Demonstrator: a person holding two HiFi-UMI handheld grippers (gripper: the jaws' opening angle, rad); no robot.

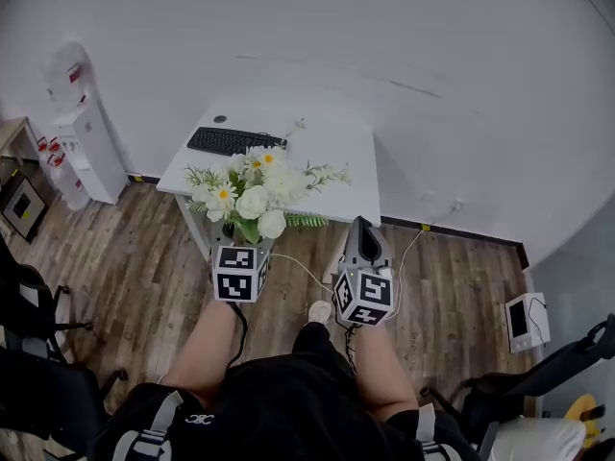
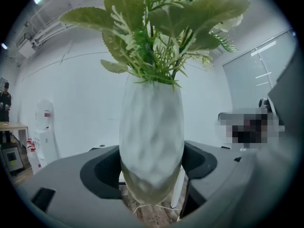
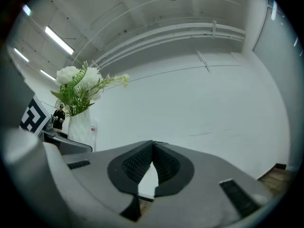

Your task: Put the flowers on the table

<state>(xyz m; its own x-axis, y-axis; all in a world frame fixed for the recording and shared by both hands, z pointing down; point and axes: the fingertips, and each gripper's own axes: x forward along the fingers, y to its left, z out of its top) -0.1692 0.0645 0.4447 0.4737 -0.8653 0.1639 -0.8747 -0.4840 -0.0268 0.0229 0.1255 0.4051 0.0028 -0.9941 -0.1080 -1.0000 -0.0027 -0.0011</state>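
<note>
A frosted white vase [image 2: 152,137] stands upright between the jaws of my left gripper [image 2: 152,163], which is shut on its lower body. White flowers and green leaves [image 1: 252,195] rise from it and hide the jaw tips in the head view. The bouquet hangs in the air in front of the near edge of the white table [image 1: 332,157]. My right gripper [image 1: 362,227] is shut with nothing in it, its ribbed pads [image 3: 164,163] meeting at the tips. It is held to the right of the vase [image 3: 80,125] at about the same height.
A black keyboard [image 1: 233,141] lies on the table's back left. A water dispenser [image 1: 88,137] stands by the wall at left. Office chairs [image 1: 29,334] are at the left and right edges. A white cable [image 1: 300,269] runs over the wooden floor.
</note>
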